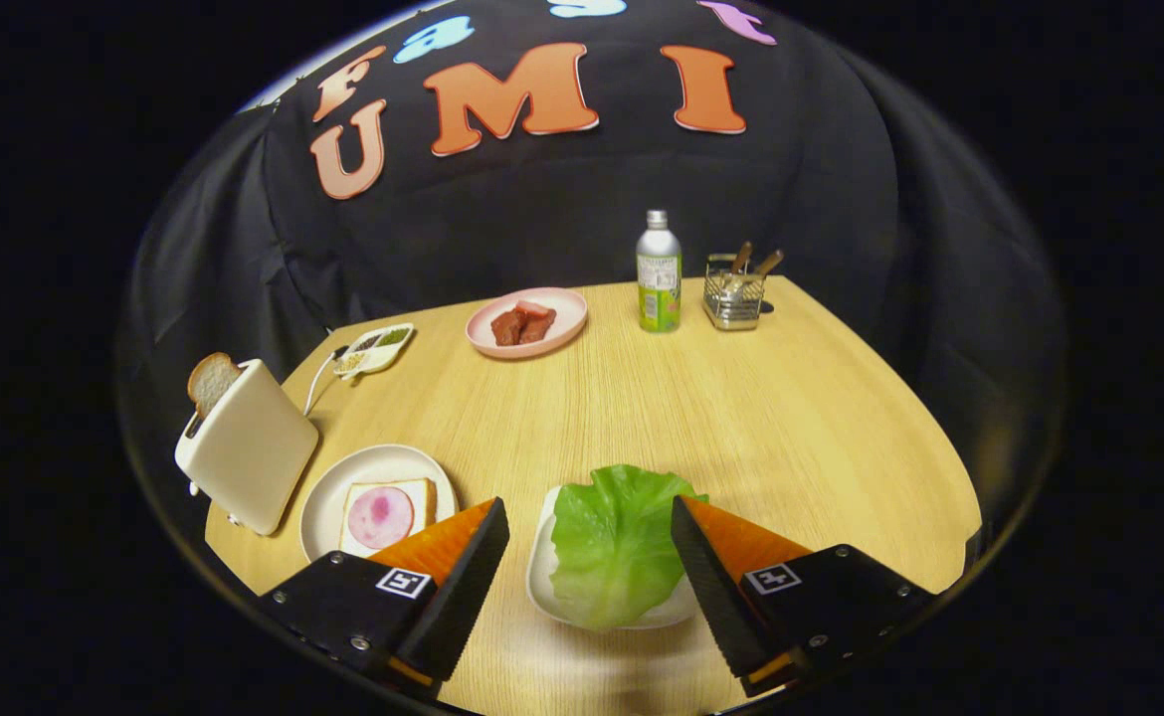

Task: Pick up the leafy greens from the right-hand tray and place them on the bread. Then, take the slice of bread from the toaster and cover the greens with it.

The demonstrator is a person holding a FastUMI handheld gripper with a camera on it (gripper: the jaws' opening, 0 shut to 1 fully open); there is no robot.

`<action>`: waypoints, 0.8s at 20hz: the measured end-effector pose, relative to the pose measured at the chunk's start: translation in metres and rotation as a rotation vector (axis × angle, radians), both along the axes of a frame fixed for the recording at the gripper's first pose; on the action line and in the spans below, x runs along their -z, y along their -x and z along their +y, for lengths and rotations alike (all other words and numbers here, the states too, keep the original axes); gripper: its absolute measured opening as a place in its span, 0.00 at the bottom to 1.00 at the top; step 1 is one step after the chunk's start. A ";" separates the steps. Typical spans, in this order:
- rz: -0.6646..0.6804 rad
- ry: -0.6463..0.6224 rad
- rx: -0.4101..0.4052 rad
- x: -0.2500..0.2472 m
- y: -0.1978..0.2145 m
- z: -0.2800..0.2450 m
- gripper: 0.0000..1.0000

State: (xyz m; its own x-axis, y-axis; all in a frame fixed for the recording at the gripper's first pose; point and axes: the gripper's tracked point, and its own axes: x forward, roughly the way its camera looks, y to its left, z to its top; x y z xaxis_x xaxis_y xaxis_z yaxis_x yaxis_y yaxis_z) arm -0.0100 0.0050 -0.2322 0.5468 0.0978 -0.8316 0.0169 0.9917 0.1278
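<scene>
Gripper (pixel 590 537) fingers sitting wide apart, leafy greens (pixel 614 542) lying between them on the white tray (pixel 539 572), nothing clamped.

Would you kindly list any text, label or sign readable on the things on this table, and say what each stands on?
None can be read.
Bottle: its green label carries print, too small and blurred to read.
Claw: open around the greens; each finger bears a square black-and-white marker, a pattern, not words.
Toaster, plates, holder: no text seen.
</scene>
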 end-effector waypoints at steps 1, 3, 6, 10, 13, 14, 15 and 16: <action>0.036 0.001 0.002 0.007 0.003 -0.001 0.99; 0.102 -0.018 0.000 0.022 0.006 0.002 0.98; 0.179 -0.003 -0.001 0.044 0.008 -0.001 0.97; 0.274 -0.018 0.034 0.065 0.014 -0.002 0.94; 0.321 -0.002 0.045 0.077 0.021 -0.002 0.88; 0.326 0.015 0.044 0.078 0.021 -0.005 0.87; 0.308 0.023 0.045 0.079 0.016 -0.005 0.85; 0.321 0.032 0.048 0.080 0.020 -0.005 0.82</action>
State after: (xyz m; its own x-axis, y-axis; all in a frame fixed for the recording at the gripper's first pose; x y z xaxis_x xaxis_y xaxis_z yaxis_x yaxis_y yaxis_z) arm -0.0300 -0.0002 -0.3122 0.2597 0.0495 -0.9644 0.0983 0.9921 0.0773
